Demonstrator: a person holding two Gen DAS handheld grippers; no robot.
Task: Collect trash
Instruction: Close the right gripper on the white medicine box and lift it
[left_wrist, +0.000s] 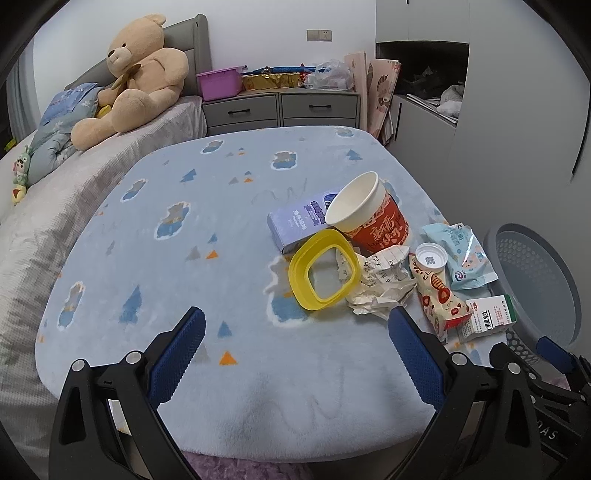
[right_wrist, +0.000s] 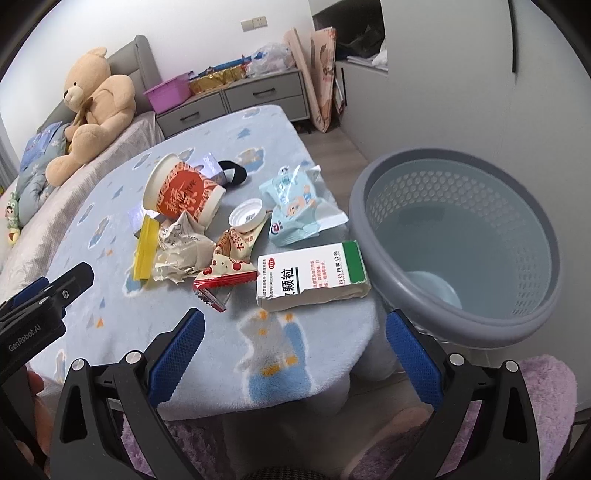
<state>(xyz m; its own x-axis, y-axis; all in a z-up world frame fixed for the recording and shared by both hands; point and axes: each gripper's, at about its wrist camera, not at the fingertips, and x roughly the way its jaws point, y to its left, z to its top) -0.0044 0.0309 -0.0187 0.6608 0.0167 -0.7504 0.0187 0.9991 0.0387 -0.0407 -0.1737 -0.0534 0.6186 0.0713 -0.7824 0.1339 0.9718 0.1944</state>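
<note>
So both claws are hovering low over the near edge of the blanket-covered table (left_wrist: 155, 206), neither touching anything. The left gripper (left_wrist: 295, 328) has its blue pads spread wide with nothing between them, and the trash pile sits just ahead of it and off to its right: a yellow square ring (left_wrist: 297, 275) closest to it, crumpled paper (left_wrist: 384, 280) touching the ring's right side, a purple box (left_wrist: 295, 225) and a tipped-over red noodle cup (left_wrist: 373, 214) behind those. Further right there's a white bottle cap (left_wrist: 430, 256) resting on a red snack wrapper (left_wrist: 441, 299), then a light blue packet (left_wrist: 463, 254). The right gripper (right_wrist: 295, 326) is spread open too, empty, with a white-and-green medicine box (right_wrist: 314, 275) just ahead of it at the table's edge. Off to its right, on the floor beside the table, stands the grey perforated bin (right_wrist: 458, 236), and there's something pale at the bottom, maybe a lid, hard to tell. Way off left behind everything, a teddy bear (right_wrist: 92, 107) sits on the bed.
</note>
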